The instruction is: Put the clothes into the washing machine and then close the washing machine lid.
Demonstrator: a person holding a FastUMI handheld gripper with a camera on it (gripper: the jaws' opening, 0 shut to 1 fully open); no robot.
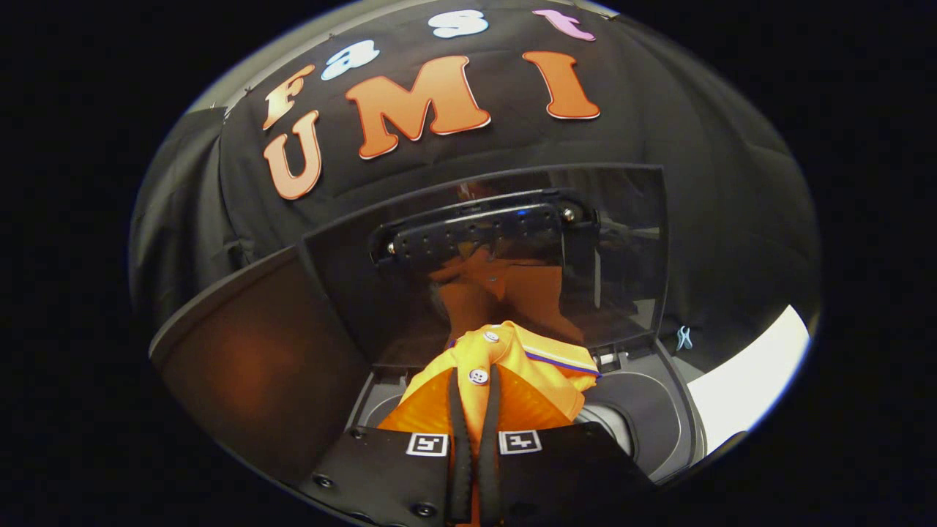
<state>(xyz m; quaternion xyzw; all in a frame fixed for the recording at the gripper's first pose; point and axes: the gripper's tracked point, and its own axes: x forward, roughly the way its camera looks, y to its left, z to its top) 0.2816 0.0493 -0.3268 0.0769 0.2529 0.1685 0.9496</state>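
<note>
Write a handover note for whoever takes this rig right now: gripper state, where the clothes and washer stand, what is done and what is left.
Gripper: shut on the orange button-up shirt, both fingers pinching its fabric near a white button.
Shirt: held above the washing machine's open drum, bunched just ahead of the fingers, not yet inside.
Washing machine lid: raised upright behind the shirt, its dark glass mirroring the orange cloth.
Done: shirt picked up and brought over the opening.
Left: lower the shirt into the drum, release it, then swing the lid down shut.
</note>
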